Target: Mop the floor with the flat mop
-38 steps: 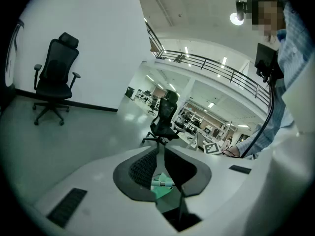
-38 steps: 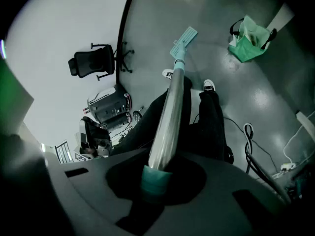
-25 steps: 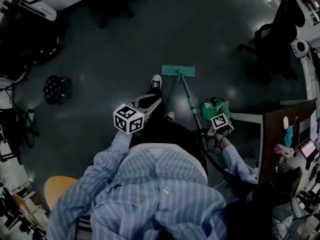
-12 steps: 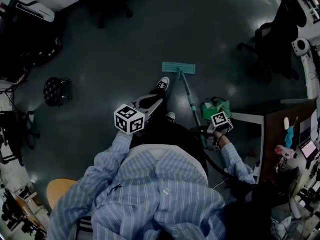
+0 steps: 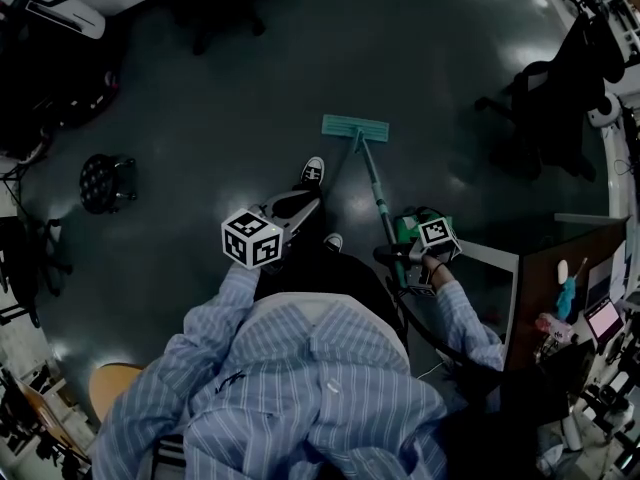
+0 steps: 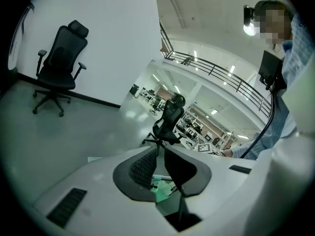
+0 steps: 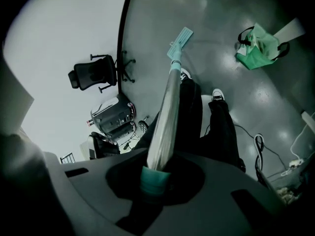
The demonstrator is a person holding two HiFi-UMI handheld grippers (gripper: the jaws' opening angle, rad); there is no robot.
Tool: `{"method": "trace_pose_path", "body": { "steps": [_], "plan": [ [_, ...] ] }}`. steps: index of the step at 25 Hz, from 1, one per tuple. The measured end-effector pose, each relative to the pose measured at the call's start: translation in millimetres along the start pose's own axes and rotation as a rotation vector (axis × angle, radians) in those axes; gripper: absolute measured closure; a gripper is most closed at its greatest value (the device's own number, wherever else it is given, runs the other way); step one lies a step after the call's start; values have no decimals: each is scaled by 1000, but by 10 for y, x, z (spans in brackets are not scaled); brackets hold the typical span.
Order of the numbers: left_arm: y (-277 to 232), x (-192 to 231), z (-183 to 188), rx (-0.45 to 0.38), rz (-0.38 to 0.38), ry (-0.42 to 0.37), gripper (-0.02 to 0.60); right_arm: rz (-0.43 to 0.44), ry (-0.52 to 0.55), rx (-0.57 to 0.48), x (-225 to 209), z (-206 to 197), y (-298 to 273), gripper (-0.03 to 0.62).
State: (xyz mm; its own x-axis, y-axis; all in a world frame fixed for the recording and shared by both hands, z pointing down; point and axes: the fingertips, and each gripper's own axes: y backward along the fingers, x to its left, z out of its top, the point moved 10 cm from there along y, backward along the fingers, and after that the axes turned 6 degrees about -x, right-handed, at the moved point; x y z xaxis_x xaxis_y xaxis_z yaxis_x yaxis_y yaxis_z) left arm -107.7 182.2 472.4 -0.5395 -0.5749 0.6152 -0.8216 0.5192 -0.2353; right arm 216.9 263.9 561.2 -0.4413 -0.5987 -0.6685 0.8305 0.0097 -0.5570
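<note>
Right claw (image 7: 156,177): pinched on the flat mop's handle (image 7: 165,112). The teal end-grip sits between the jaws, and the metal shaft runs away from them and slopes down to the floor (image 5: 230,98).

Left claw (image 6: 160,154): jaws drawn together at the tips, with nothing between them. It is held apart from the mop, above the person's legs, with its marker cube (image 5: 251,239) toward the body.

Mop head (image 5: 355,126): teal and rectangular, lying flat on the floor near the middle of the floor as seen from the head view. The handle joins it at mid-length. It lies just ahead and to the right of the forward shoe (image 5: 312,171).

Rear shoe (image 5: 333,241): close under the left claw.

Green bag (image 7: 258,45): on the floor, beside the right claw and near the desk (image 5: 560,258) at the floor's right edge.

Black office chair (image 6: 56,65): upright on the floor against the white wall, well apart from the mop.

Second black chair (image 5: 545,108): at the floor's right edge, beyond the desk.

Dark round stool (image 5: 100,180): near the floor's left edge.
</note>
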Motion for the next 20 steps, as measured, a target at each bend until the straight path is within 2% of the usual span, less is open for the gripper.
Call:
{"method": "trace_pose_path", "body": {
  "steps": [3,6,9,15,20],
  "plan": [
    [-140,181,184,4,3,19,531,18,-17,-14,205,260,-37,551],
    [-319,390,400,13,11,-2,531,19,-14,-21,431,566,-73,551],
    [-512,597,612,45,25,-82,531,24,-16,-26,688,903,-89,551],
    [-899,926,923,172,6,-246,531,21,-13,-42,1208,1654,-118,551],
    [-1122,1253,1172,232,-10,-310,531,4,-5,-49,1666,2278,-229,551]
  ]
}}
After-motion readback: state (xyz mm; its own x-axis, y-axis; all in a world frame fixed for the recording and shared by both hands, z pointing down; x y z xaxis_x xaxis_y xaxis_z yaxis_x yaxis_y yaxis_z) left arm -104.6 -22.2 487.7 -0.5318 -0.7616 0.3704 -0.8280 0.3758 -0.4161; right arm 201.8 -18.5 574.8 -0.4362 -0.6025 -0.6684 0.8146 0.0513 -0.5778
